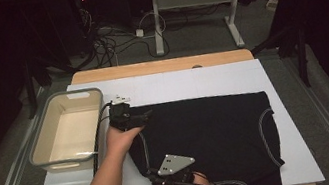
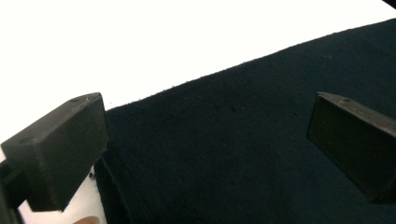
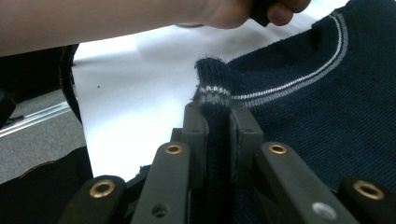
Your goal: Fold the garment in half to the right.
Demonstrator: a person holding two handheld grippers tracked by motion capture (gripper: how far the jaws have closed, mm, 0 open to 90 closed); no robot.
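Observation:
A dark navy knit garment [image 1: 209, 130] with a thin white stripe along its hems lies spread flat on the white table top [image 1: 176, 83]. My left gripper [image 1: 142, 117] is at the garment's far left corner, open. In the left gripper view its jaws [image 2: 208, 144] straddle the cloth's edge [image 2: 261, 102] without pinching it. My right gripper [image 1: 159, 177] is at the near left corner under its grey plate [image 1: 175, 162]. In the right gripper view it [image 3: 217, 112] is shut on a raised fold of the striped hem [image 3: 212, 88].
A beige tub [image 1: 40, 149] with a grey rim stands empty on the table's left side, close to my left forearm. Bare white surface runs along the far edge. Beyond the table are a desk frame [image 1: 156, 18] and cables [image 1: 108, 43] on the floor.

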